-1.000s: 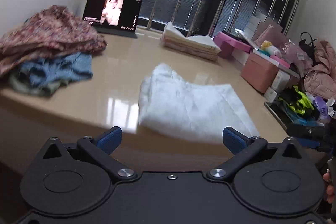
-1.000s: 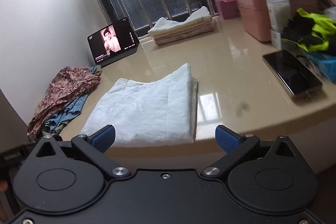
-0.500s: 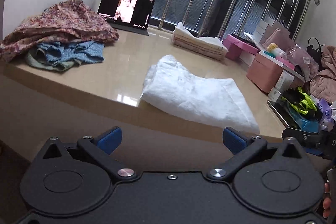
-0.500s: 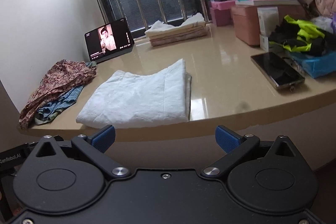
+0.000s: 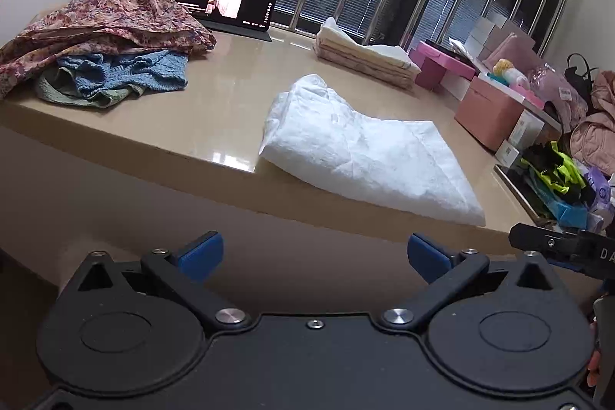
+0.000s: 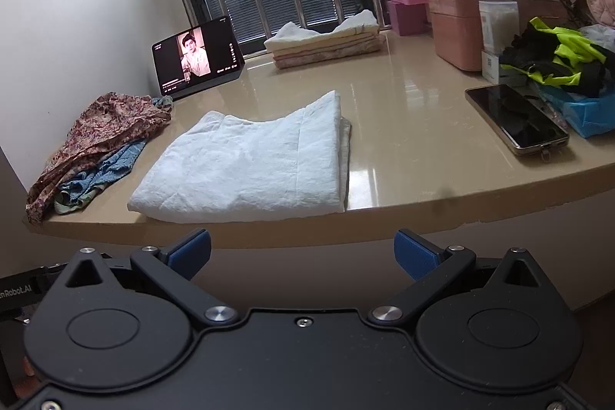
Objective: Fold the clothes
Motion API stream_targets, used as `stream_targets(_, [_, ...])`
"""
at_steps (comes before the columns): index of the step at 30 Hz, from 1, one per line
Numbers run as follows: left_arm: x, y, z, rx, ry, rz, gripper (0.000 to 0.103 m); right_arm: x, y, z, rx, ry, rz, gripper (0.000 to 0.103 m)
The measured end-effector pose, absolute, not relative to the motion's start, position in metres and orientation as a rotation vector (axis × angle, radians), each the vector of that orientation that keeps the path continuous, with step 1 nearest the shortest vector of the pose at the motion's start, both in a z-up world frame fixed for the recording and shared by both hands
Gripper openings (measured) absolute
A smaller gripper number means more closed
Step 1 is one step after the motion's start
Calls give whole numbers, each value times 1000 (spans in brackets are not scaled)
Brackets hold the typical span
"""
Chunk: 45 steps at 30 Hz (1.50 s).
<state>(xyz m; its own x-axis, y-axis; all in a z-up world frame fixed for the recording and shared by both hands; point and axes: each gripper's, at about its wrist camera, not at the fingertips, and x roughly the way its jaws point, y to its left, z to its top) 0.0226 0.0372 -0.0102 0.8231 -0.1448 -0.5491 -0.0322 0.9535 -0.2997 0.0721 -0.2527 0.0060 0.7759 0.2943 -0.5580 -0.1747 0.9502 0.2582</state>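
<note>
Lying folded on counter (image 6: 403,110): white garment (image 6: 253,164); grippers off.

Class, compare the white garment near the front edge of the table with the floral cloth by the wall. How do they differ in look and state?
The white garment is plain and pale; the floral cloth is patterned in reds and browns. The white garment lies folded into a flat rectangle, while the floral cloth is crumpled in a heap. The white garment lies alone; the floral cloth is draped over a blue garment. Both rest on the beige table, untouched by either gripper.
</note>
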Motion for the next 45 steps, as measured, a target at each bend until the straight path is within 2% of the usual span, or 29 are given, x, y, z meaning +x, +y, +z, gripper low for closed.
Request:
stream_targets(17, [56,36,-23,-296,631,-45,103,110,-271,-14,318,673,331,102])
stream_targets(31, [127,64,3,-428,628,-7,103,175,-284,-12,387,690,336,102])
stream_targets(45, [181,58,29,-263,745,-12,103,229,-279,-7,377,750,284,102])
